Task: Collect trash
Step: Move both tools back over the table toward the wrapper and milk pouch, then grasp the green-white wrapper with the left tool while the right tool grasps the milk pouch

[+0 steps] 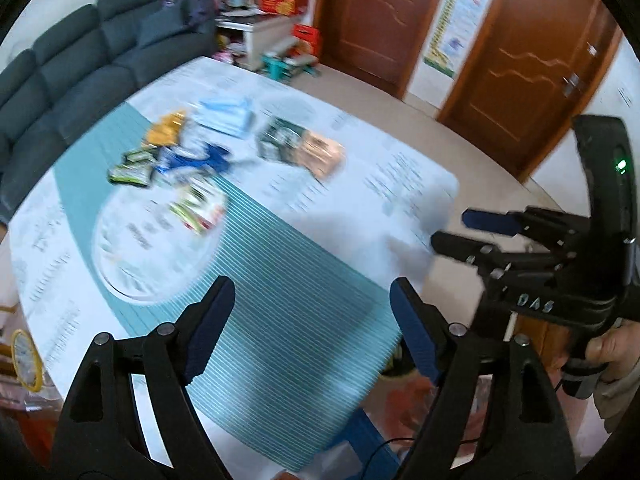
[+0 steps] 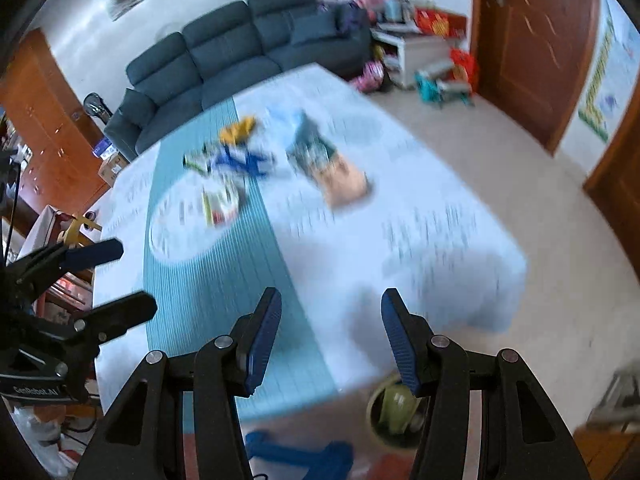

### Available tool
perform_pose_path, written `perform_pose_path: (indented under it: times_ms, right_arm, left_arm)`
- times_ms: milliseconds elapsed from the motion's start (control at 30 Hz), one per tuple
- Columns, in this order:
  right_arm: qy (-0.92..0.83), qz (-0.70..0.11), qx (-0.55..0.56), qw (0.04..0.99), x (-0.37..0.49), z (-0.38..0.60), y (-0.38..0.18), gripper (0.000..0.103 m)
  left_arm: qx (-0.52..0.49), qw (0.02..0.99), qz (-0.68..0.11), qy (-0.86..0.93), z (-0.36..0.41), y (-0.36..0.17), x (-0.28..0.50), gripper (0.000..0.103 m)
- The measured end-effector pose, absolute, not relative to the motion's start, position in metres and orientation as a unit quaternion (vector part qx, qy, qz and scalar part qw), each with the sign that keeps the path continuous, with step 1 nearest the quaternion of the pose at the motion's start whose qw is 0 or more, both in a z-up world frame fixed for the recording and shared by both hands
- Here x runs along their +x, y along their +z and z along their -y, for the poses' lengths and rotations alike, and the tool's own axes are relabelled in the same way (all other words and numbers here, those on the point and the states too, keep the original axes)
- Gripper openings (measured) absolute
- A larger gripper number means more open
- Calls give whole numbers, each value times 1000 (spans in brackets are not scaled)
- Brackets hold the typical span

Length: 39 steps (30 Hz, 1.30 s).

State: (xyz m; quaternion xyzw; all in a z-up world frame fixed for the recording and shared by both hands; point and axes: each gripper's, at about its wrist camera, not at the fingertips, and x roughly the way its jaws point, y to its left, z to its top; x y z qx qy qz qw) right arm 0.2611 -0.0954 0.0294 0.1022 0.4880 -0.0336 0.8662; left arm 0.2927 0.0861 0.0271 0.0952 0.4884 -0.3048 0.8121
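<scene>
Left wrist view: the left gripper [image 1: 312,304] hangs above the near part of a tabletop [image 1: 360,200] under a white and teal cloth, its blue-padded fingers [image 1: 212,320] spread wide with nothing between them. The trash [image 1: 208,160], a blurred scatter of wrappers, lies far across the tabletop, well apart from the fingers: a yellow packet [image 1: 164,130], a pale blue packet [image 1: 226,114], a green and peach pair [image 1: 300,148] and a white wrapper [image 1: 198,206]. At right, the right gripper [image 1: 460,230] is held by a hand [image 1: 612,354], its fingers apart and empty. A dark sofa [image 1: 80,64] and wooden doors [image 1: 380,12] stand beyond.

Right wrist view: the right gripper [image 2: 330,316] hovers over the tabletop's [image 2: 400,240] near edge, fingers [image 2: 400,344] partly spread, pinching nothing. The trash [image 2: 272,160] sits far ahead, left of centre. The left gripper [image 2: 116,276] shows at left, fingers spread. A round bin [image 2: 394,412] stands on the floor below the near edge.
</scene>
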Motion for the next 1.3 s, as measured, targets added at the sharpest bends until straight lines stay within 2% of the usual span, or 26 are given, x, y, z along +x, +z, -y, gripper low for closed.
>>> perform_pose_path:
  times_ms: [133, 167, 233, 333, 433, 667, 733, 900, 1300]
  right_arm:
    - [-17, -464, 93, 881, 320, 104, 47, 55]
    - [-11, -463, 96, 881, 334, 107, 48, 62]
    - [2, -462, 109, 880, 365, 115, 45, 68]
    - [19, -472, 121, 873, 404, 127, 32, 68]
    - [19, -493, 109, 863, 436, 135, 10, 70]
    - [23, -523, 103, 846, 461, 140, -42, 72]
    - [23, -531, 96, 842, 468, 139, -55, 72]
    - [24, -543, 79, 836, 480, 132, -83, 72]
    - [40, -547, 63, 834, 491, 117, -96, 73]
  left_arm:
    - [75, 837, -478, -256, -96, 31, 333, 82]
    - [67, 842, -477, -244, -98, 30, 342, 82]
    - [48, 849, -481, -216, -103, 28, 363, 84]
    - [14, 847, -498, -183, -108, 17, 390, 93]
    - [-18, 839, -522, -154, -112, -3, 414, 95]
    - [-47, 818, -566, -94, -112, -57, 456, 97]
    - [-52, 810, -577, -86, -110, -72, 465, 101]
    - [-69, 805, -587, -58, -107, -93, 480, 101]
    - [-66, 796, -601, -7, -99, -125, 498, 102]
